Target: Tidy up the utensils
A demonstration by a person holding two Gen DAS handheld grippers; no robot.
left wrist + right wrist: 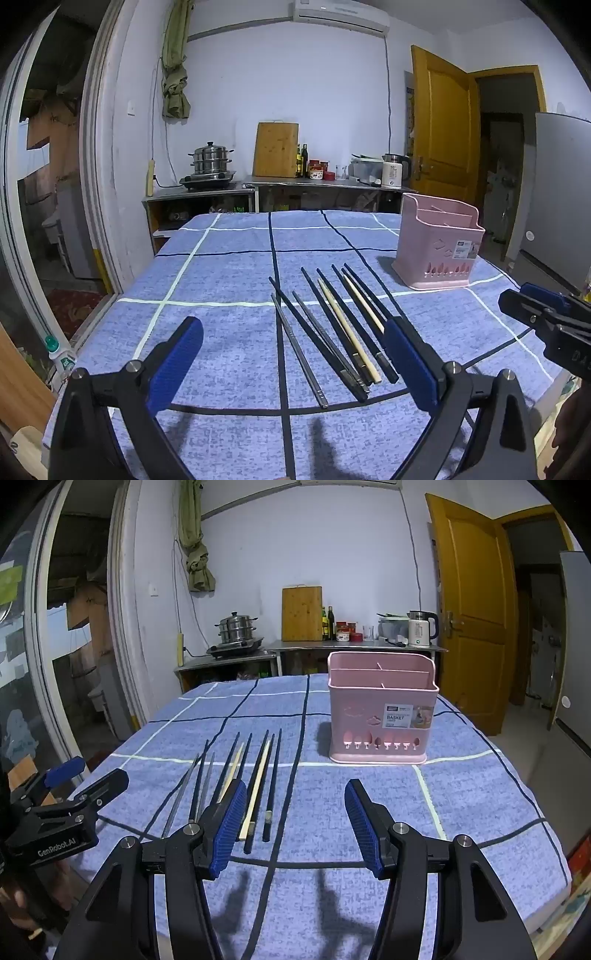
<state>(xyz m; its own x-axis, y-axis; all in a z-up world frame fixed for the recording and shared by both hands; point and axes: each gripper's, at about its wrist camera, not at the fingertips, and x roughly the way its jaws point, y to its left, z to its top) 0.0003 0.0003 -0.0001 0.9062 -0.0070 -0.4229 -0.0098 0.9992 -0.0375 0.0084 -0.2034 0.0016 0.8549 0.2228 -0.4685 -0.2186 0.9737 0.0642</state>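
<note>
— Where were your grippers at that point?

— My left gripper hung with its jaws spread wide and nothing between the pads; the chopsticks lay on the blue checked tablecloth just ahead of it, fanned between its fingers. My right gripper was likewise spread and empty, with the same sticks off beside its left finger.

— And the holder?

— The pink basket stood upright ahead of the right gripper, slightly to its right, well beyond the sticks. From the left gripper it sat far ahead and to the right.

— What worried you?

— The sticks lay touching and overlapping, dark, pale and metal ones mixed. I judged that closing on one could catch its neighbour or roll the rest apart. Thin sticks flat on cloth are hard to lift, so a pad might snag the fabric. Holding a stick off-centre, it might tip and miss the basket's narrow compartments.
</note>
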